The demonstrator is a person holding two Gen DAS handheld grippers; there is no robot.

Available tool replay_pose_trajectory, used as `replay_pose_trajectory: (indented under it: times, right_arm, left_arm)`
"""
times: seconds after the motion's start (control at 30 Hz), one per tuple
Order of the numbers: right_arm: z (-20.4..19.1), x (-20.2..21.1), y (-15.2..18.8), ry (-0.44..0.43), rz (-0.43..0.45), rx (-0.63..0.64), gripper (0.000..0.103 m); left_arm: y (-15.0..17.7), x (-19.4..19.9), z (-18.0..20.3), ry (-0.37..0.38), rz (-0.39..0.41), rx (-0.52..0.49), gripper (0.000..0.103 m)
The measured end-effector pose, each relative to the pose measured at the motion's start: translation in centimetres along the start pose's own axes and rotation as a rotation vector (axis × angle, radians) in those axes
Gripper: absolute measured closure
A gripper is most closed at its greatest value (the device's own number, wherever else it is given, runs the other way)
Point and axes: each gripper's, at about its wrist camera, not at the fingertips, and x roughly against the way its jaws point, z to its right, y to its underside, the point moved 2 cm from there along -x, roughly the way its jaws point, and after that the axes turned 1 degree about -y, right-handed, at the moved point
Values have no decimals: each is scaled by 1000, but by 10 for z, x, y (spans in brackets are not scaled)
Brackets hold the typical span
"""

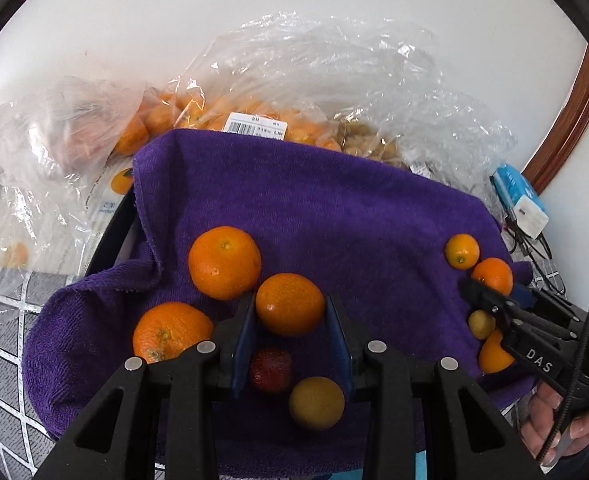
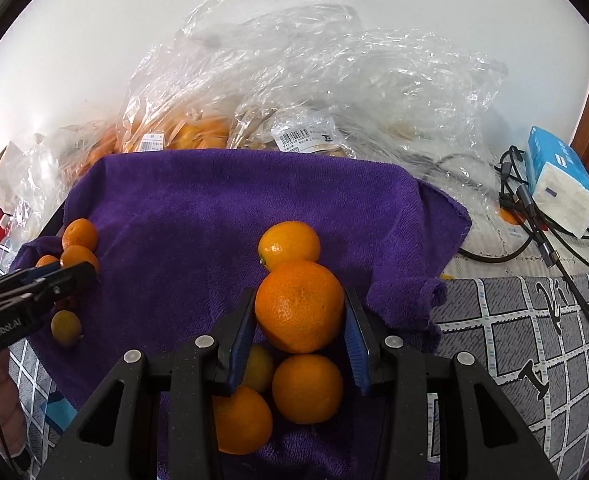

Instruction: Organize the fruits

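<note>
Left wrist view first: the left gripper has a mandarin sitting right between its blue pads, and it looks clamped, though there's a sliver of gap on the right pad side so I can't say for sure it's gripped tight. Everything sits on a purple towel that seems draped over a tray. Just off the left finger are two bigger oranges, and under the jaws, closer to the camera, a small red fruit and a yellowish-green one. Way off to the right the other tool is poking at a small cluster of citrus. Right wrist view: the right gripper is closed on an orange, both pads touching its sides. A yellower citrus touches it just ahead of the tips, and more oranges are piled below the fingers. Plastic bags of fruit sit far ahead behind the towel. My worry: round fruit on soft, rumpled cloth rolls easily, so lifting either piece could nudge the touching neighbours off the towel edge, and a weak pinch could let the fruit squirt out.
</note>
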Motion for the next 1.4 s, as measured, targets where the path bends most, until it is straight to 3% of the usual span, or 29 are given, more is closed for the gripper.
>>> replay_pose_trajectory:
  times: [0.17, 0.4, 0.6, 0.97, 1.3, 1.4]
  right_arm:
    - [-1, 0, 1, 4, 3, 5, 61]
    - [1, 10, 2, 5, 15, 1, 53]
    - [-3, 26, -3, 33, 40, 25, 50]
    - [-10, 121, 0, 115, 116, -72, 49]
    - [-7, 205, 50, 170, 129, -113, 41]
    - [-9, 224, 68, 171, 138, -108, 30]
  left_arm:
    - [1, -2, 0, -7, 2, -11, 70]
    - [1, -5, 1, -17, -14, -15, 70]
    - [-2, 7, 9, -24, 27, -77, 61]
    - [-7, 82, 30, -6, 150, -135, 43]
    - [49, 166, 36, -34, 197, -95, 40]
    - [70, 189, 31, -42, 209, -69, 36]
